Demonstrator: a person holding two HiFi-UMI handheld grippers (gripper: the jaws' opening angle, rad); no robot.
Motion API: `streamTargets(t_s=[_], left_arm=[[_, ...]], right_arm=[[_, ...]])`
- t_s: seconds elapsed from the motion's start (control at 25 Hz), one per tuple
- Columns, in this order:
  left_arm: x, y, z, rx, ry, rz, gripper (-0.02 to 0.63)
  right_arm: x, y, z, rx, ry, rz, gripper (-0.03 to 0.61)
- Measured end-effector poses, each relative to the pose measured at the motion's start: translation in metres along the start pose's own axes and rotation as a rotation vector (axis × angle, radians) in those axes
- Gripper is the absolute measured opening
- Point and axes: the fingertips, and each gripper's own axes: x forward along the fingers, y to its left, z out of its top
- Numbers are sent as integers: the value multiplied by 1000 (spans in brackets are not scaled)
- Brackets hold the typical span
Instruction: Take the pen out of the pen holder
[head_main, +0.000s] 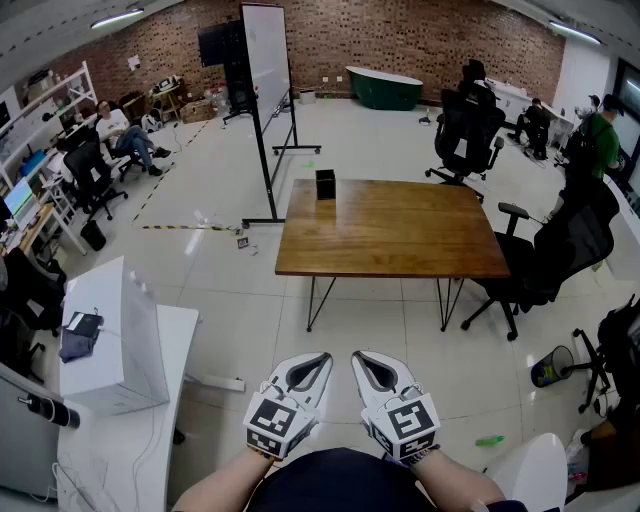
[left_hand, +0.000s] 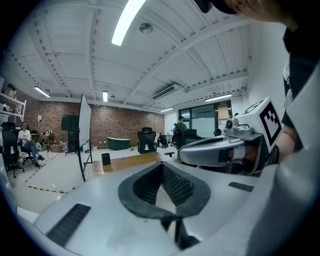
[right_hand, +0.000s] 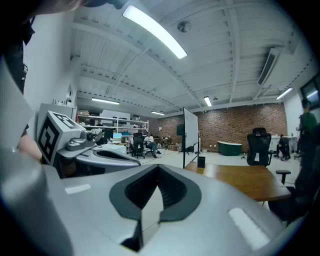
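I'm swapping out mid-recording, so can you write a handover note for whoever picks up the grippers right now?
Left gripper: shut, empty, held close to the body.
Right gripper: shut, empty, right beside the left one.
Pen holder: black, upright near the far left corner of the wooden table, across open floor ahead. The pen is too small to make out from here.
Done: nothing yet; neither gripper is near the holder.
Left: walk to the table, open a gripper, grip the pen, lift it out.

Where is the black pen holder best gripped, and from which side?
Grip the pen holder across its flat side walls, coming from the near edge of the table: it stands upright, box-shaped, alone by the far edge. No pen can be made out.
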Motion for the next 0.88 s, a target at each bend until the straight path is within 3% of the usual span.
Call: streamTargets(t_s=[0.88], left_arm=[[43,-2,31,38,-36,84,5]], right_arm=[[-5,-56,16,-18,-42,8,0]])
